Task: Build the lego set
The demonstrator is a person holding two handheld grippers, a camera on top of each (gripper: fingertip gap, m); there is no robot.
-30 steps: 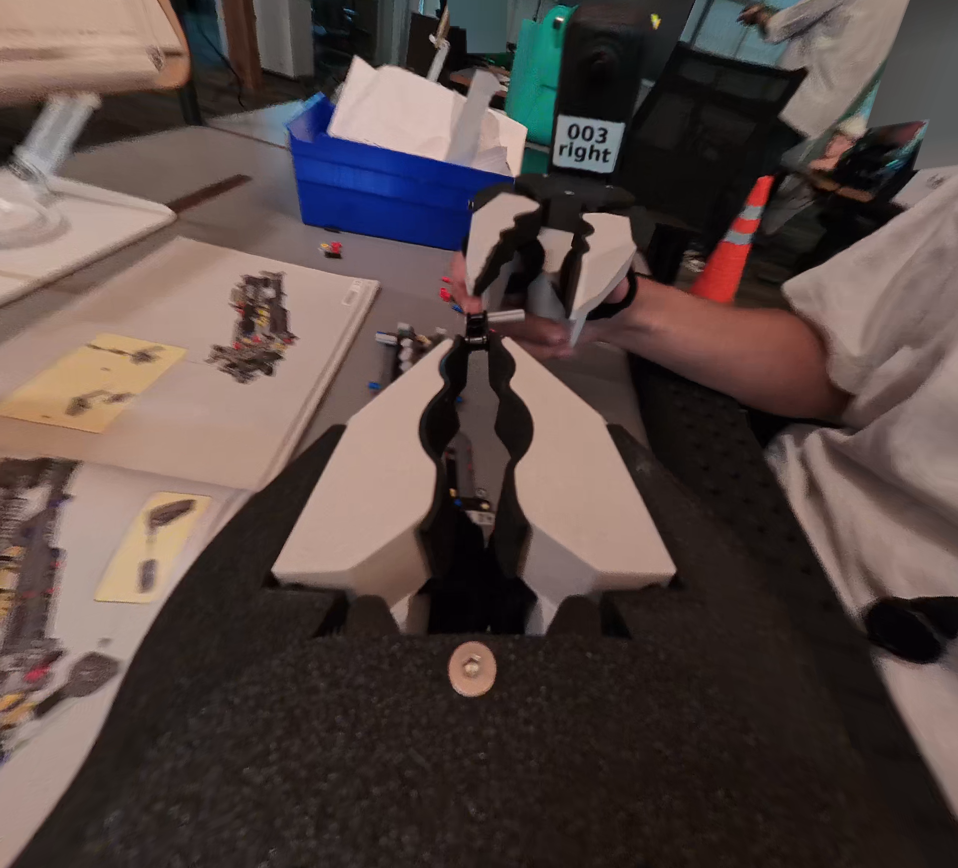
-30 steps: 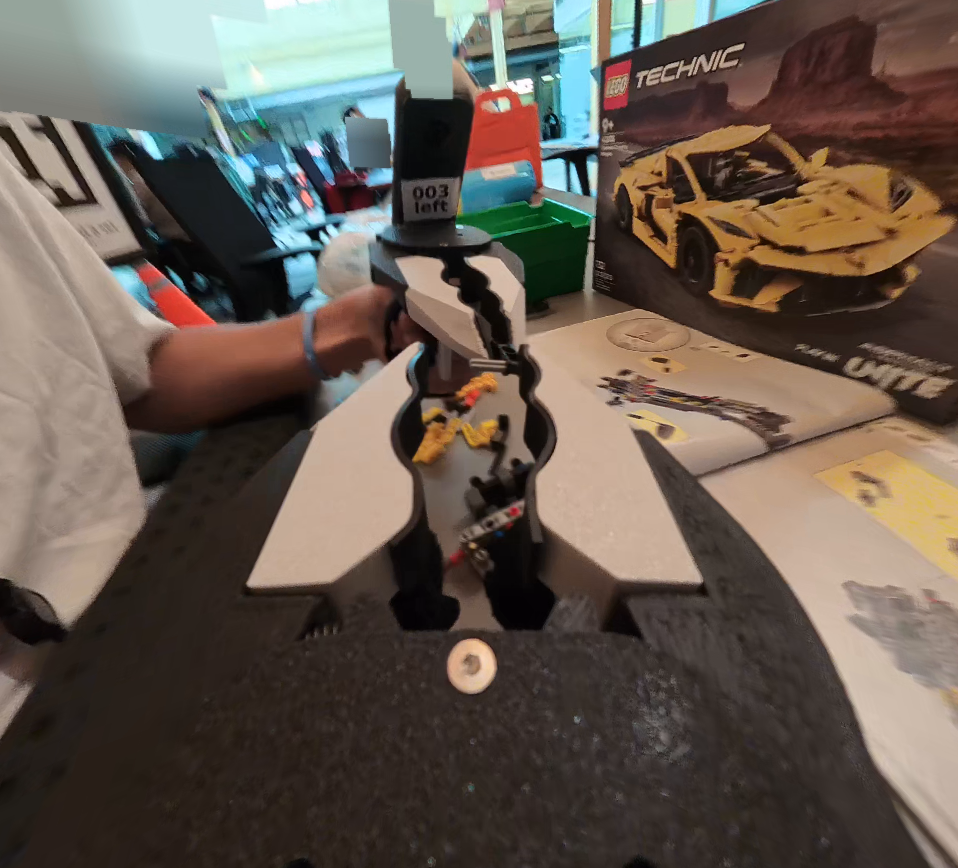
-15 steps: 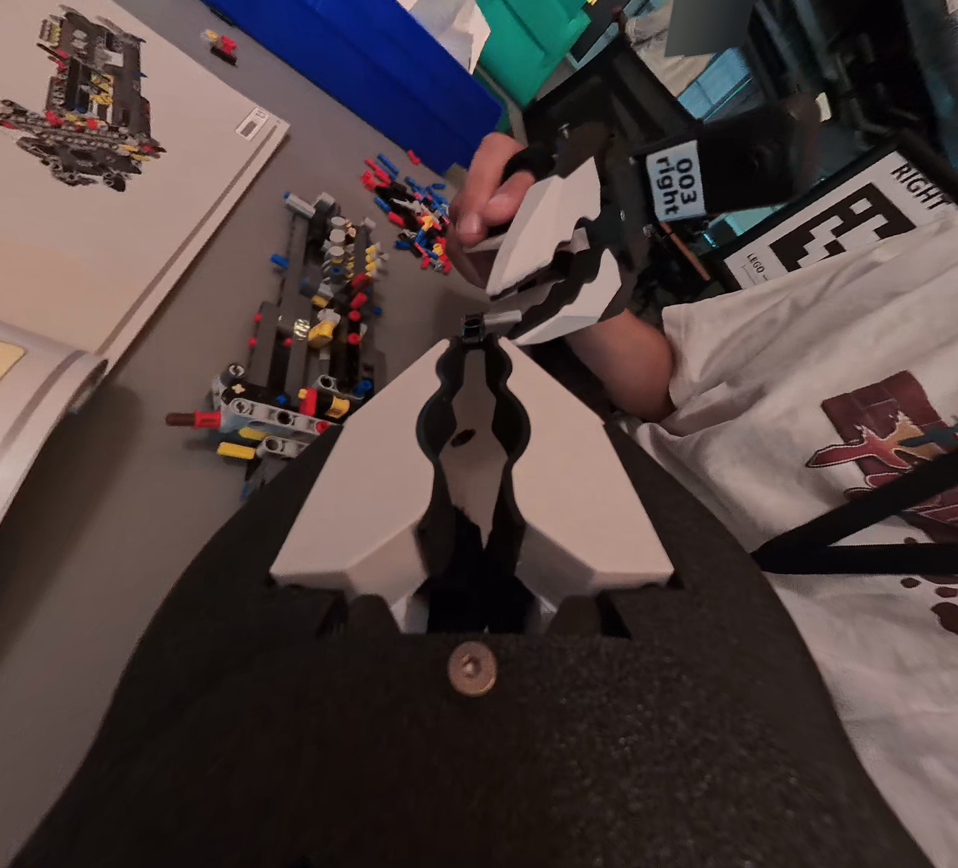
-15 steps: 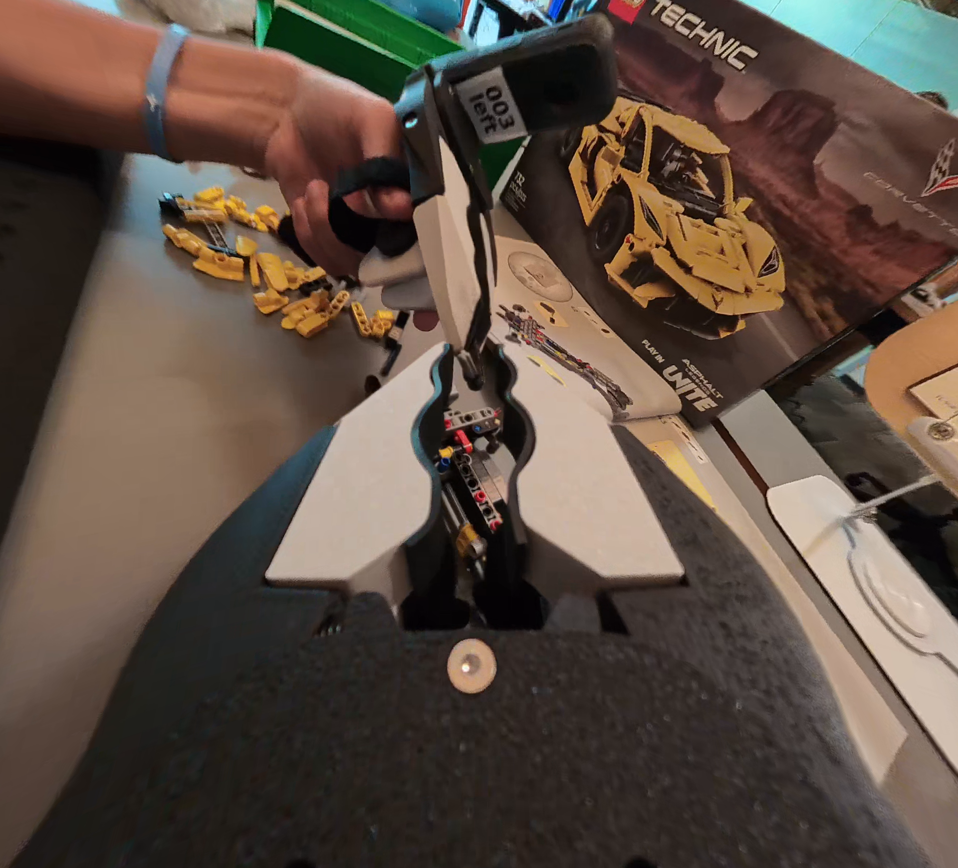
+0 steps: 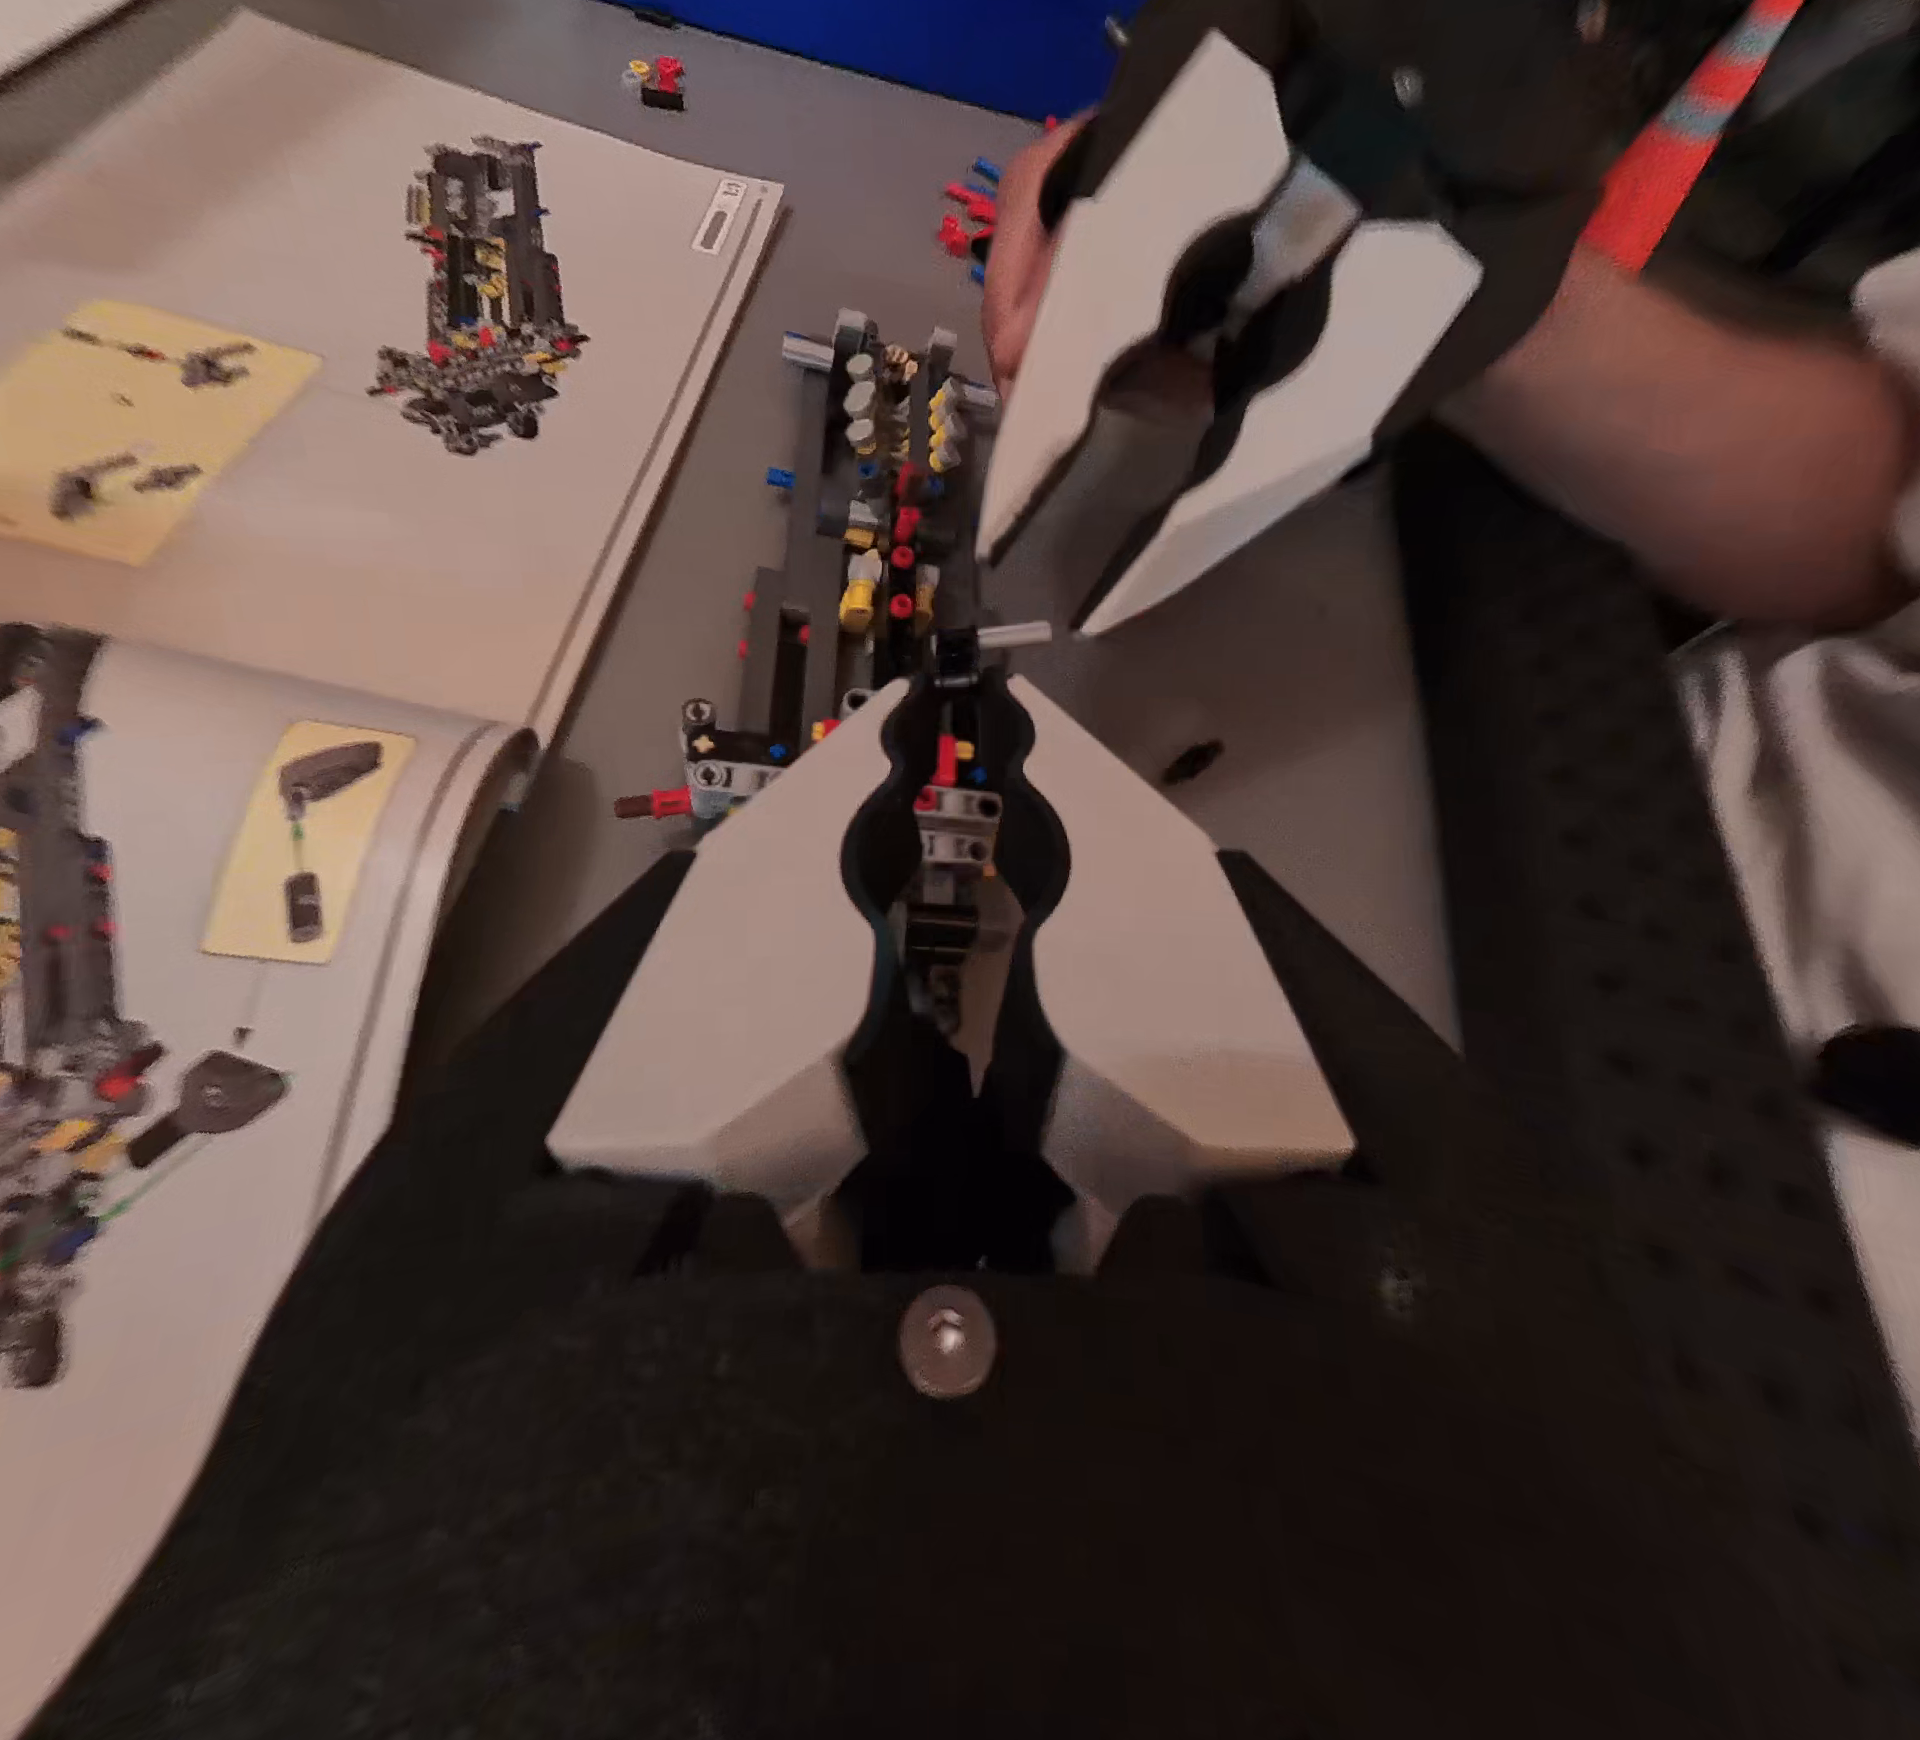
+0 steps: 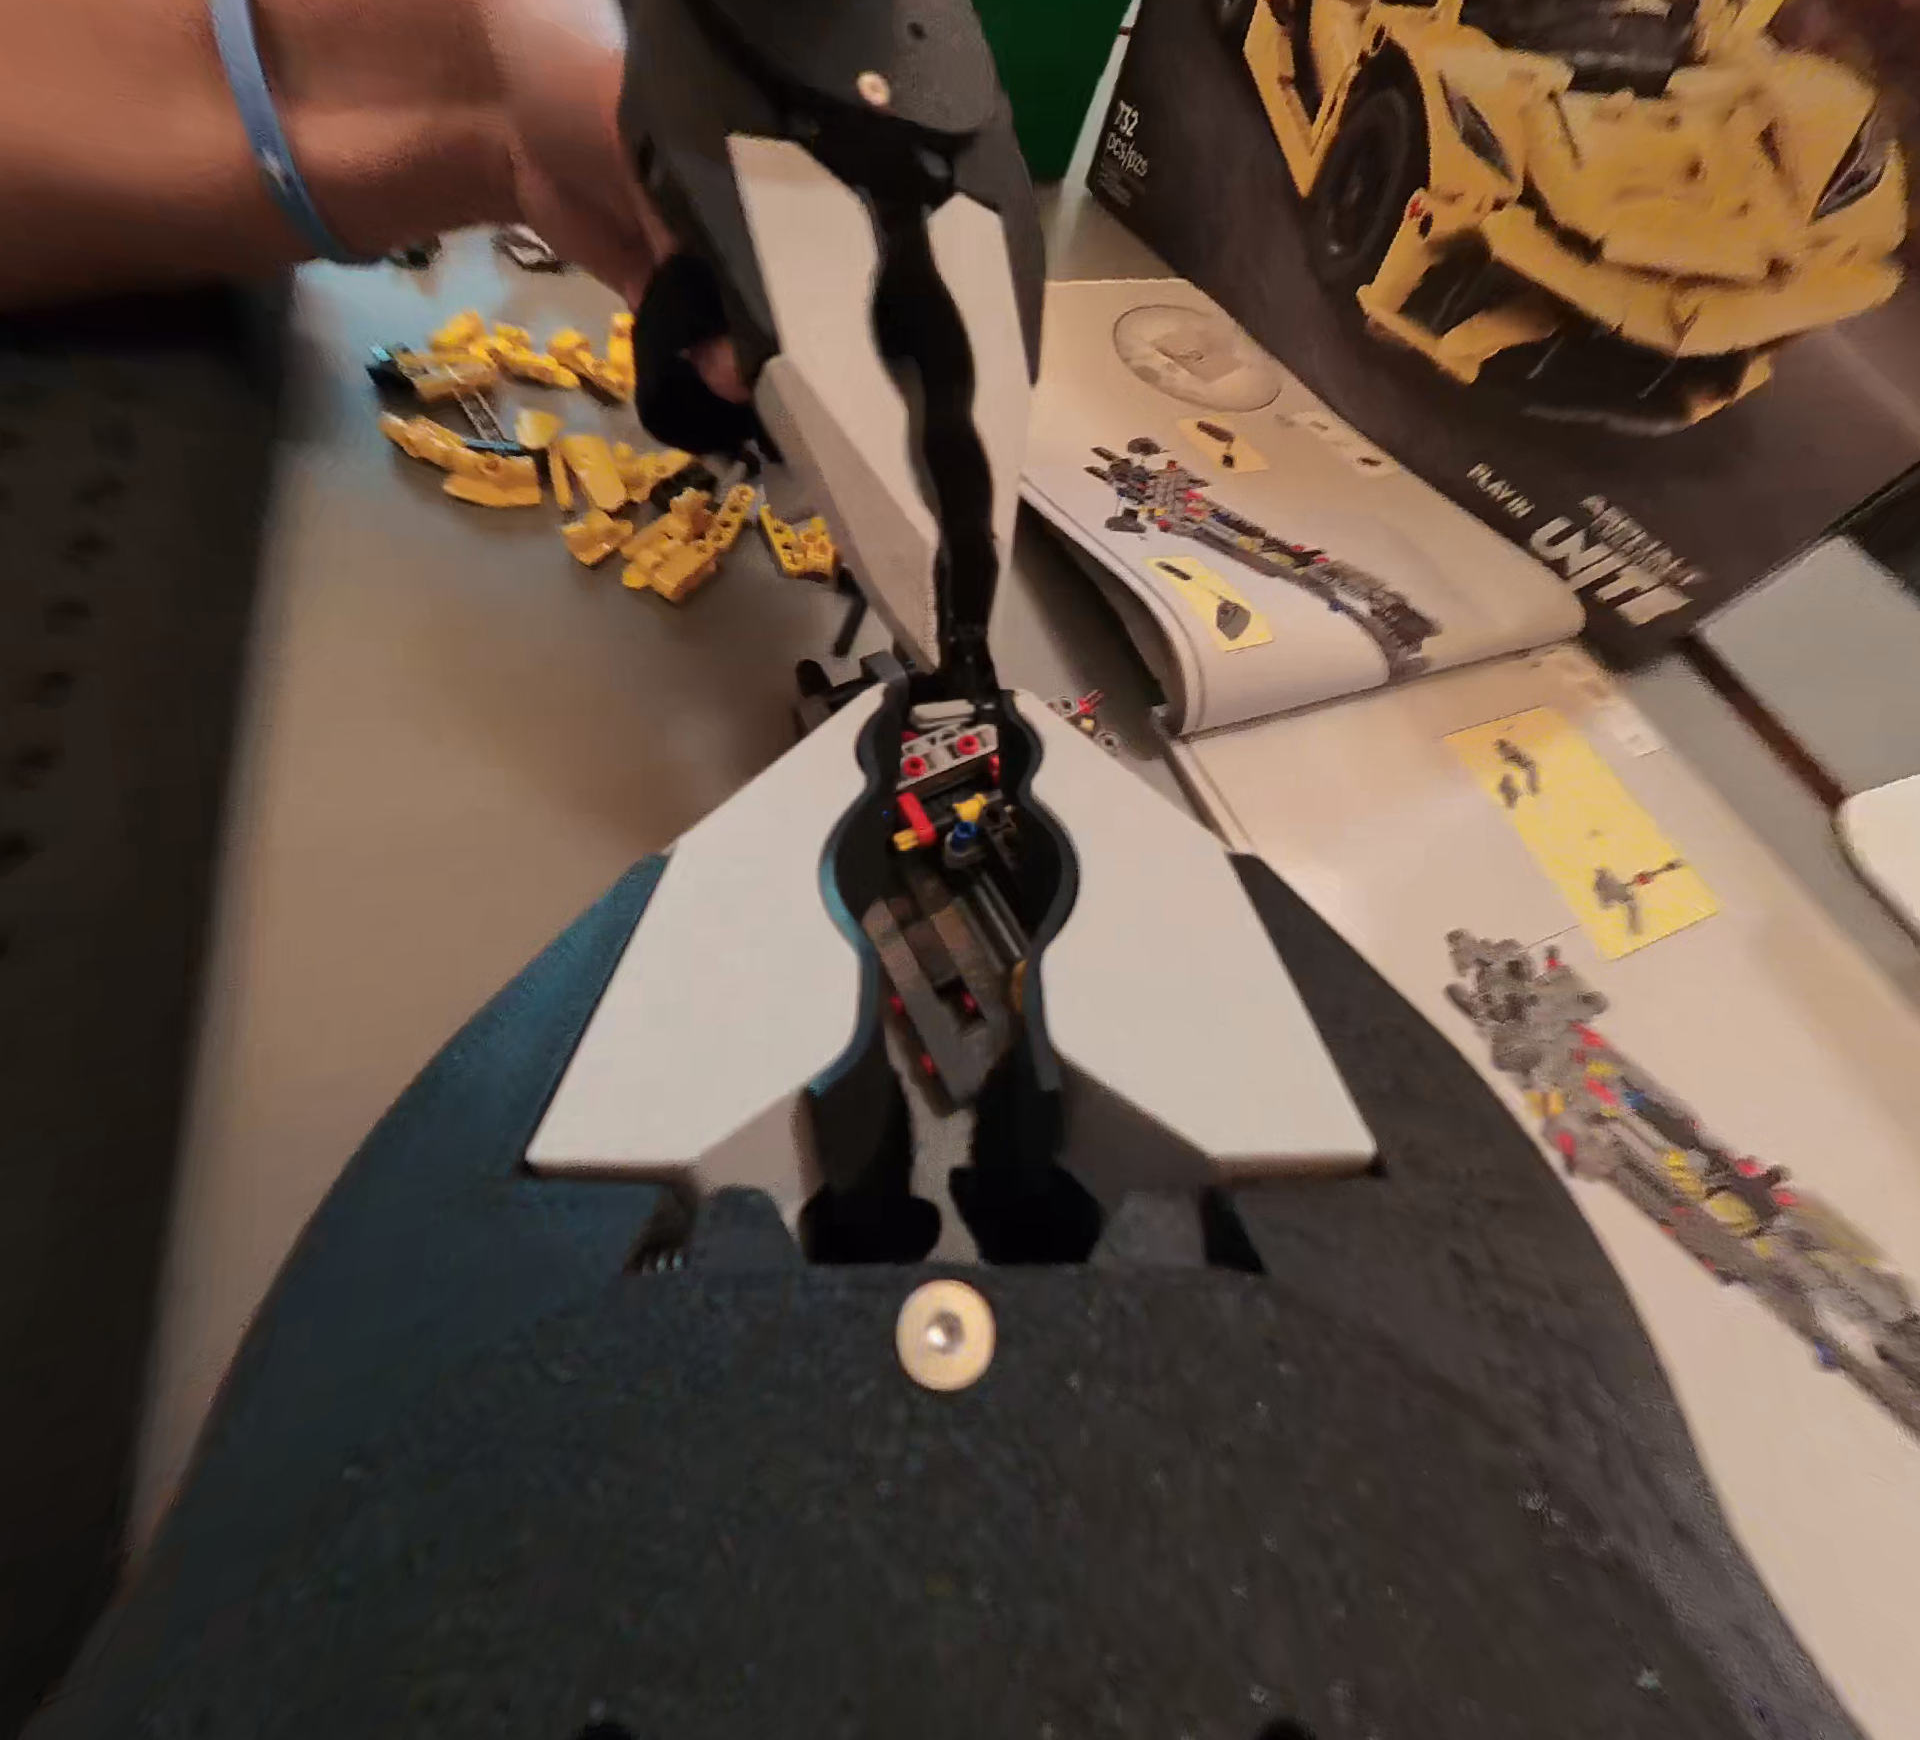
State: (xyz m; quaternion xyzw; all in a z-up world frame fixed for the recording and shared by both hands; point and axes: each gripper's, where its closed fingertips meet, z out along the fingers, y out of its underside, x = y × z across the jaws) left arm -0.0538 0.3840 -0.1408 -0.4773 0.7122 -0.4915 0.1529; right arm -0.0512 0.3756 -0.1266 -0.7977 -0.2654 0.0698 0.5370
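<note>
We're pinching a small black connector point(image 5: 954, 651) in the left gripper point(image 5: 961, 677), jaws pressed together on it right at the tips. A short grey axle point(image 5: 1016, 635) is sticking out of the connector sideways, its long axis running crosswise to our left fingers and pointing toward the right gripper point(image 5: 1031, 591).

The right gripper is coming in from the far right, angled down, jaws standing a little apart. Its lower fingertip is sitting just beside the free end of the axle. We can't tell whether it's touching: motion blur there.

The relation the next move turns on, as we're reading it: the axle is lying across the line of the right gripper's fingers, so those jaws would be closing on its free end while the left holds the connector steady. The right gripper is the nearer free one, and the left is occupied.

The partly built chassis point(image 5: 821, 443) is lying flat on the table point(image 5: 1247, 755), below and slightly left of both sets of tips, long axis running away from the left gripper. The held piece is hanging above its near end, apart from it.

The open instruction booklet point(image 5: 312, 495) is lying to the left of the chassis, and the loose yellow parts point(image 6: 623, 485) are sitting well apart, out of the way.
</note>
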